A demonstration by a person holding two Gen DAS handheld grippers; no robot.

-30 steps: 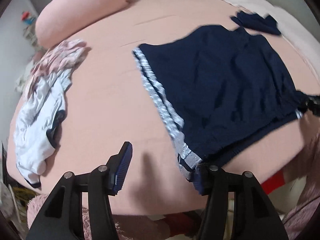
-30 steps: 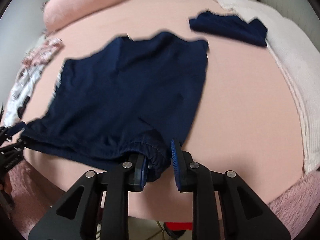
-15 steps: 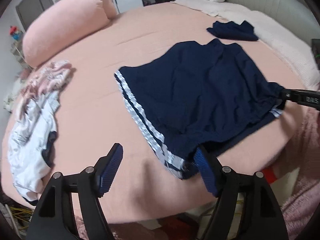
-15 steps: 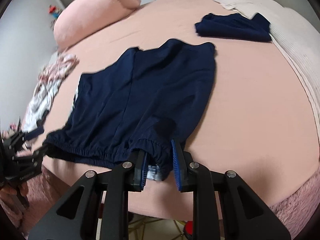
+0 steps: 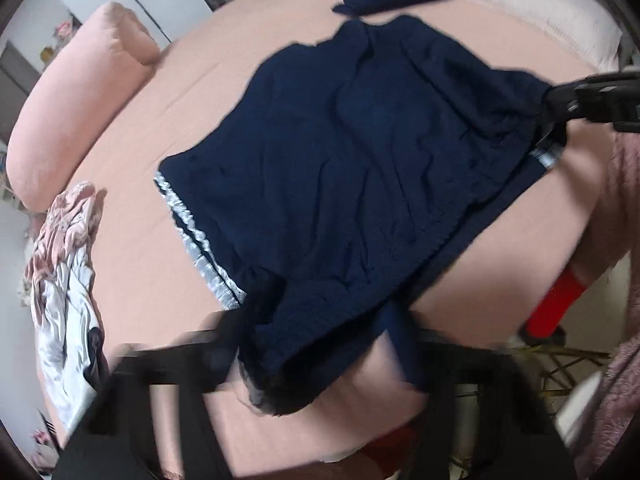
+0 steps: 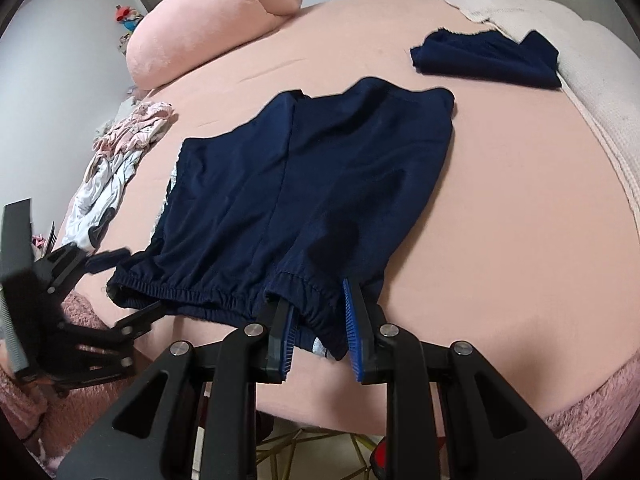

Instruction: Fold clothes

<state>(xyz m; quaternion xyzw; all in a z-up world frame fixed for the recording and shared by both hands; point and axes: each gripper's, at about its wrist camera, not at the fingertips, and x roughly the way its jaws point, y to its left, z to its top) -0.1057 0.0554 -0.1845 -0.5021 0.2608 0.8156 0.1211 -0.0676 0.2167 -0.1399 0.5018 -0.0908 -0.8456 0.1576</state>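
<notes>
Navy shorts point(image 6: 312, 184) with a silver side stripe point(image 5: 200, 248) lie flat on the pink bed, waistband toward me. My right gripper point(image 6: 320, 328) is shut on the waistband's right corner at the near bed edge; it also shows in the left wrist view point(image 5: 592, 96). My left gripper point(image 5: 316, 344) is blurred, with its jaws wide apart around the waistband's left corner, the cloth draped between them. In the right wrist view the left gripper point(image 6: 116, 284) shows open at that corner.
A folded navy garment point(image 6: 488, 60) lies at the far right near a cream blanket point(image 6: 600, 92). A pile of pink and white clothes point(image 6: 120, 160) sits at the left. A long pink pillow point(image 6: 208, 28) lies at the back.
My left gripper has moved forward onto the waistband's left corner, so cloth now lies between its open jaws. The right gripper keeps its hold; the shorts lie flatter.
</notes>
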